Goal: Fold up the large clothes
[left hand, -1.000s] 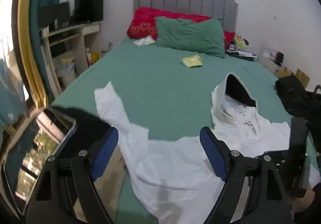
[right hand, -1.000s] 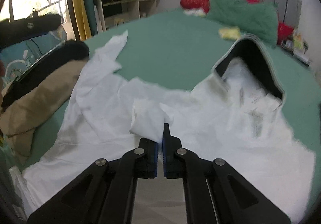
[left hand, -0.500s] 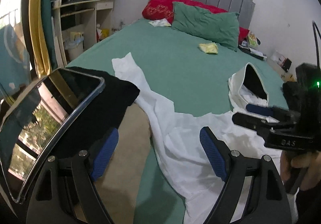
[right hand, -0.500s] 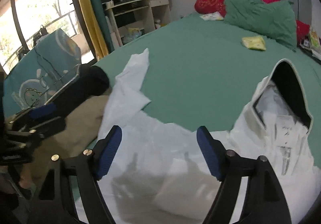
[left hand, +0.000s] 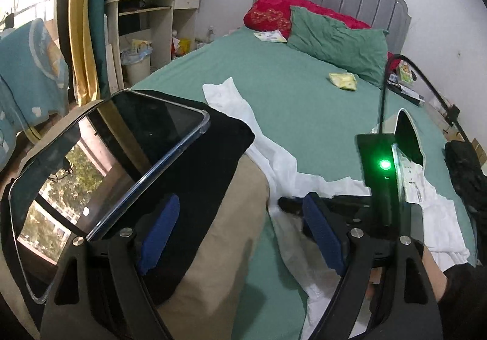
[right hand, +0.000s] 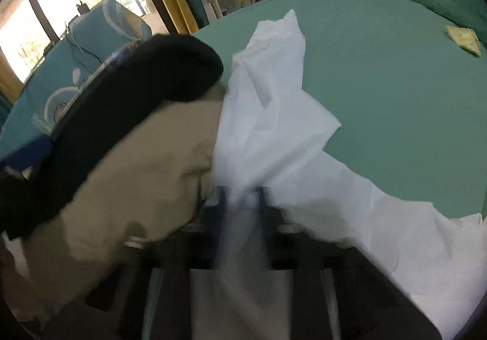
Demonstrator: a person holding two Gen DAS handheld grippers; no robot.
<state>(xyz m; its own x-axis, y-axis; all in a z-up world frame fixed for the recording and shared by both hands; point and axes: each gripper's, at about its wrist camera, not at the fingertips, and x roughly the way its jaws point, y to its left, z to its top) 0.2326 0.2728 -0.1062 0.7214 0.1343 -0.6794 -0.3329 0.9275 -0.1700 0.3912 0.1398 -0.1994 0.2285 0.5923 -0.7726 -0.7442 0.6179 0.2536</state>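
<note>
A large white hooded garment [left hand: 283, 163] lies spread on the green bed [left hand: 292, 96], one sleeve reaching toward the far left and the hood [left hand: 408, 139] at the right. My left gripper [left hand: 243, 233] is open and empty, above a beige and black cloth [left hand: 219, 218] at the bed's near edge. My right gripper [right hand: 243, 206] is blurred, its fingers close together with white fabric [right hand: 268, 126] between them at the base of the sleeve. In the left wrist view the right gripper [left hand: 292, 206] reaches in from the right onto the garment.
A phone [left hand: 100, 175] in a clear case is mounted at the left. A green pillow [left hand: 338, 38], a red pillow [left hand: 274, 14] and a yellow packet [left hand: 344, 81] lie near the headboard. A desk [left hand: 152, 23] and bin [left hand: 137, 62] stand left of the bed. A black bag [left hand: 465, 175] sits at the right.
My right gripper opened, moved left to the sleeve base and is closing on the fabric. My left gripper swung left and back over the beige and black cloth.
</note>
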